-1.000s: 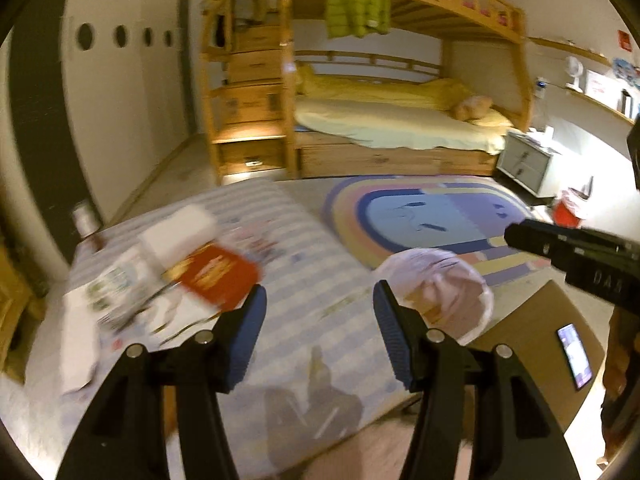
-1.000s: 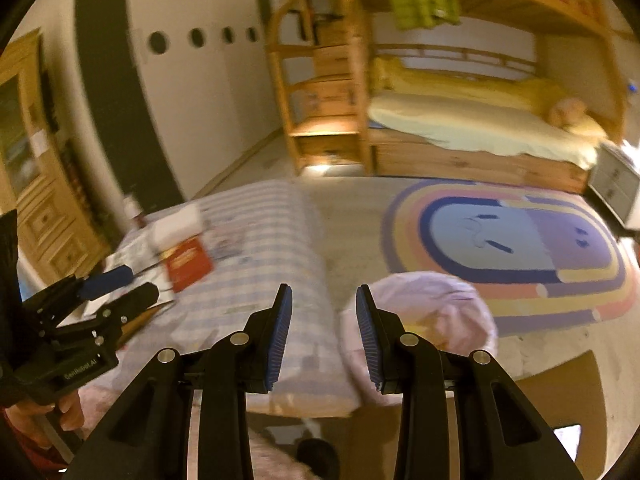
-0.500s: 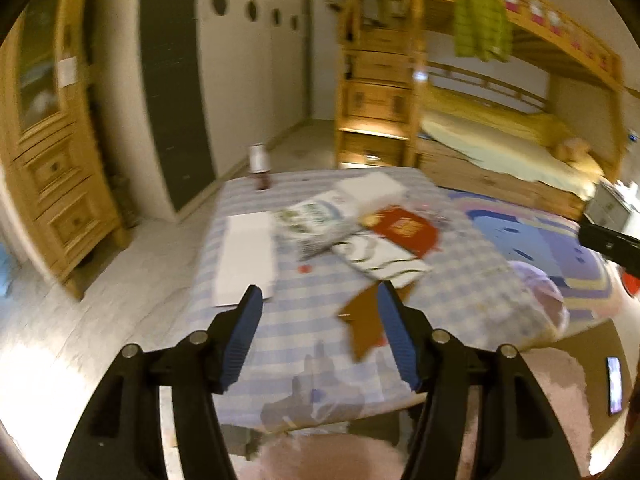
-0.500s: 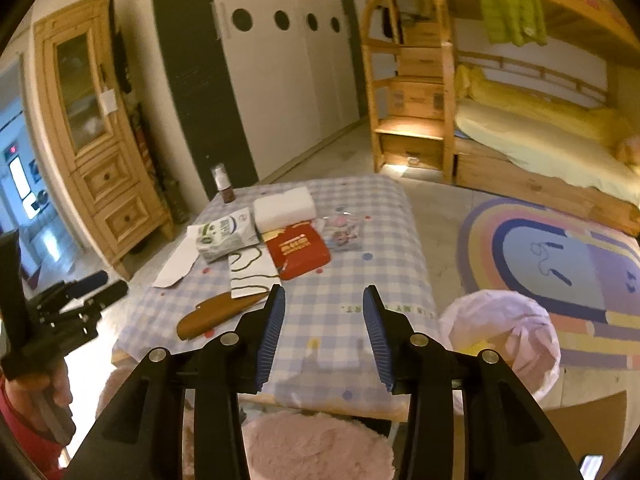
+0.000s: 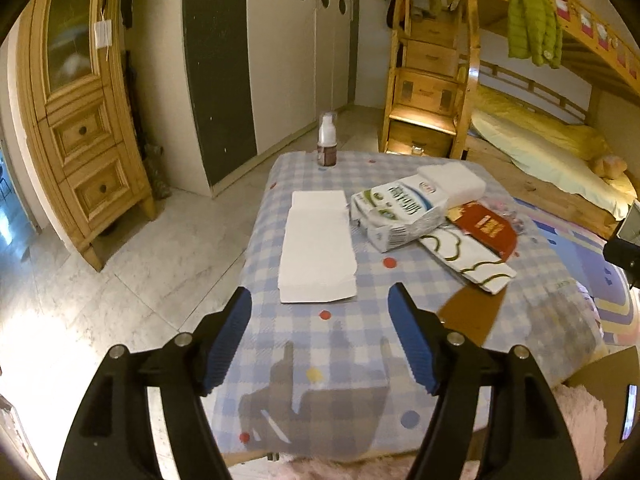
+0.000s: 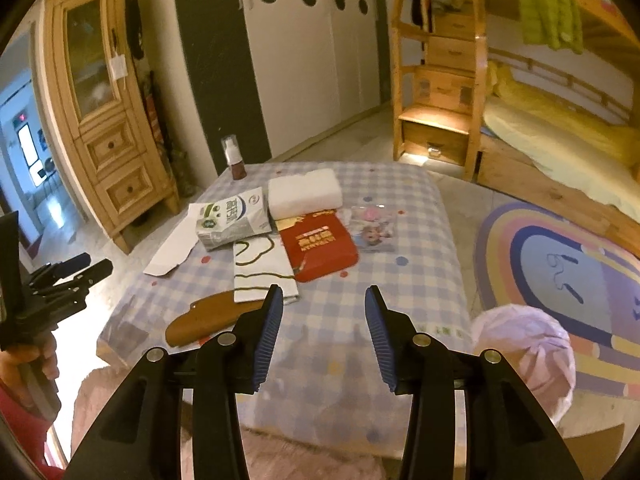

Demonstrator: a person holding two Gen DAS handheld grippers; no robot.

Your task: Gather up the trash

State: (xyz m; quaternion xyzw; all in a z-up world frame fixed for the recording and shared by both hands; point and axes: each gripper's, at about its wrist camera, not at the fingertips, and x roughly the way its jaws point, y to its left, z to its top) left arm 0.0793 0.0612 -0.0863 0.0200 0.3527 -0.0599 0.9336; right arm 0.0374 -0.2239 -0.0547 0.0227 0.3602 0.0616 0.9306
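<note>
Trash lies on a table with a blue checked cloth [image 5: 340,360] [image 6: 400,280]: a flat white paper [image 5: 316,246] [image 6: 176,248], a crushed milk carton [image 5: 396,210] [image 6: 232,220], a red packet [image 5: 486,226] [image 6: 320,246], a white wrapper with green lines [image 5: 466,254] [image 6: 262,268], a brown flat piece [image 5: 468,314] [image 6: 208,318] and a small clear wrapper [image 6: 374,226]. A bin with a pink bag [image 6: 528,356] stands right of the table. My left gripper [image 5: 320,340] is open and empty above the near edge, before the white paper. My right gripper [image 6: 324,332] is open and empty above the near edge.
A small bottle [image 5: 327,140] [image 6: 236,160] and a white foam block [image 5: 456,180] [image 6: 304,192] sit at the table's far side. A wooden cabinet [image 5: 80,112] stands left, a bunk bed [image 6: 560,128] right. A colourful rug [image 6: 560,272] covers the floor. A cardboard box [image 5: 608,400] is at lower right.
Both grippers have swung left from the bin and rug to face the table. Both are opened wider than before. The left one has come closer to the white paper.
</note>
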